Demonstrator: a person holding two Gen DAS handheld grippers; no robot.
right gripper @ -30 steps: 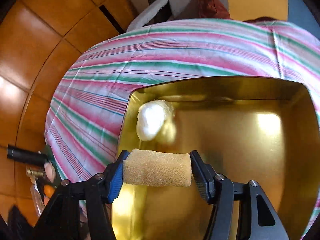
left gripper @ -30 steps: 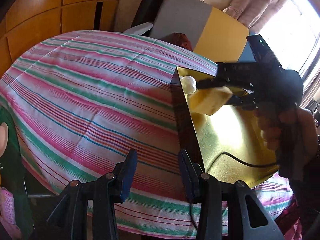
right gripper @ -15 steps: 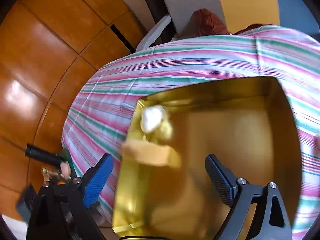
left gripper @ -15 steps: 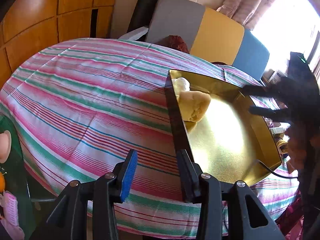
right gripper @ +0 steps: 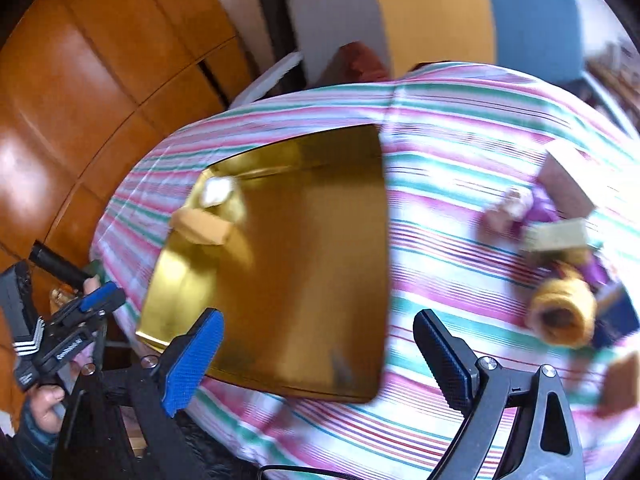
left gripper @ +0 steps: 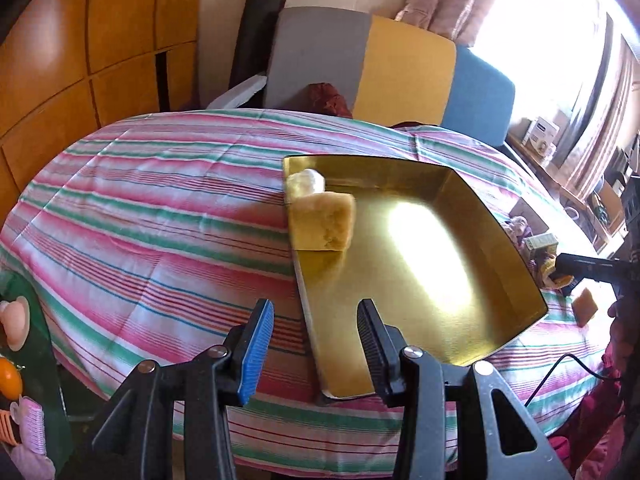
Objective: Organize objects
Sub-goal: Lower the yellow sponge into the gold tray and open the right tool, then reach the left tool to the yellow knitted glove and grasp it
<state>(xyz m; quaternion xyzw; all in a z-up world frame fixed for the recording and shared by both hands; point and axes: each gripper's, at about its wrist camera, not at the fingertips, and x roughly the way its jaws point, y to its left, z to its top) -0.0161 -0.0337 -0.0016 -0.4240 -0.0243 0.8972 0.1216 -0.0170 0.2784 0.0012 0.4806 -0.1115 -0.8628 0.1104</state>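
A gold tray [left gripper: 460, 304] lies on the striped tablecloth [left gripper: 160, 216]; it also shows in the right wrist view [right gripper: 312, 280]. A yellow sponge [left gripper: 322, 222] and a white cotton ball [left gripper: 306, 184] rest in the tray's far left corner, and both show in the right wrist view, the sponge [right gripper: 202, 226] and the cotton ball [right gripper: 216, 192]. My left gripper [left gripper: 312, 344] is open and empty over the tray's near left edge. My right gripper [right gripper: 316, 356] is open and empty above the tray's near right side. Its arm [left gripper: 588, 270] shows at the right of the left wrist view.
A pile of loose objects lies right of the tray: a yarn roll [right gripper: 560, 312], a pale block [right gripper: 556, 234], a brown box [right gripper: 568, 176] and a small sponge [left gripper: 585, 312]. A grey, yellow and blue sofa [left gripper: 400, 64] stands behind the table. Wooden panels [left gripper: 80, 48] are at left.
My right gripper opened and dropped the yellow sponge into the tray beside the cotton ball, then pulled back and swung right. My left gripper stayed open near the tray's edge.
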